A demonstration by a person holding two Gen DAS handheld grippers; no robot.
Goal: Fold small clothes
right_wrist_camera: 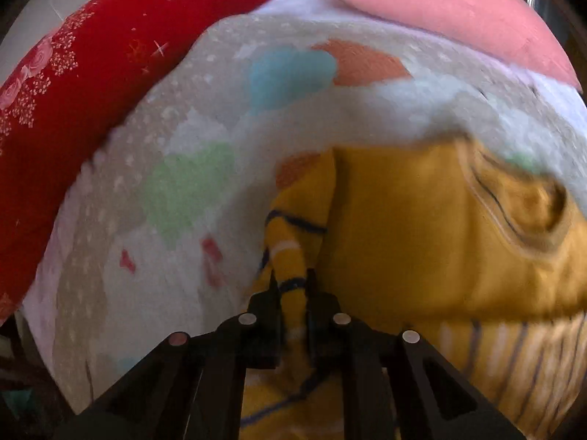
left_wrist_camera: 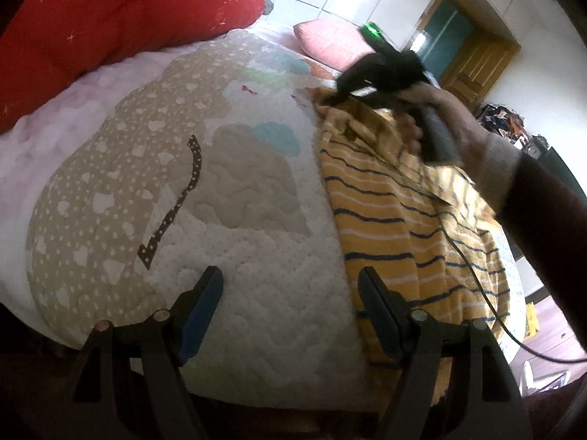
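We are pinching the striped sleeve [right_wrist_camera: 290,256] tight in our right gripper [right_wrist_camera: 291,278], beside the yellow shirt [left_wrist_camera: 403,220], while our left gripper [left_wrist_camera: 290,293] is waiting wide apart at the shirt's near edge.

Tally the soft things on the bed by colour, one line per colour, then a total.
Red: 1, the red pillow
Pink: 1, the pink pillow
Yellow with dark and white stripes: 1, the striped garment
White with coloured patches: 1, the quilted blanket
Total: 4
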